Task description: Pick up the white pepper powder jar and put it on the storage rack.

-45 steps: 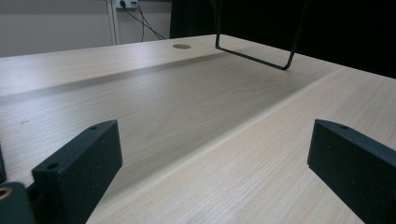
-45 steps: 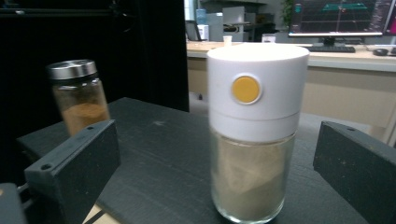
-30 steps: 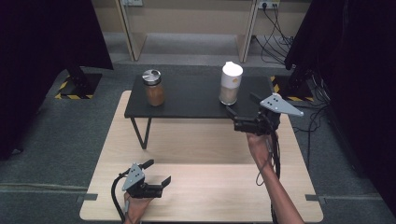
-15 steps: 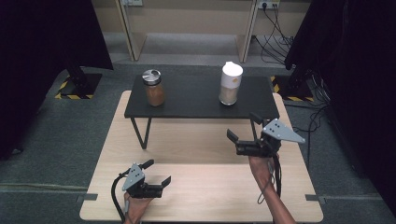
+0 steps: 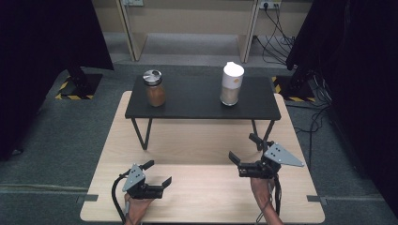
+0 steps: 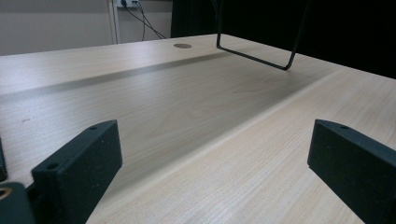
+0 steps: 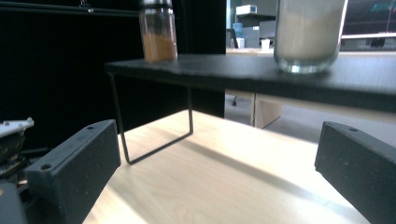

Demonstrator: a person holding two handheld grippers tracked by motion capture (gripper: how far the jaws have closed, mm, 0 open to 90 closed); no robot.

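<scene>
Two jars [image 5: 232, 84] stand upright, brown and white-lidded.

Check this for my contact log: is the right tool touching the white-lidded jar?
Apart. The high view shows the right tool over the wooden table, with bare tabletop before the white-lidded jar.

White-lidded jar [image 5: 232, 84]: tall clear glass with a pale powder fill, standing upright on the black shelf [image 5: 197, 101] towards its right end, about midway between front and back edges. Brown-filled jar [image 5: 154, 88]: shorter glass with a silver metal lid, upright towards the left end of the same shelf, well apart from the first.
</scene>
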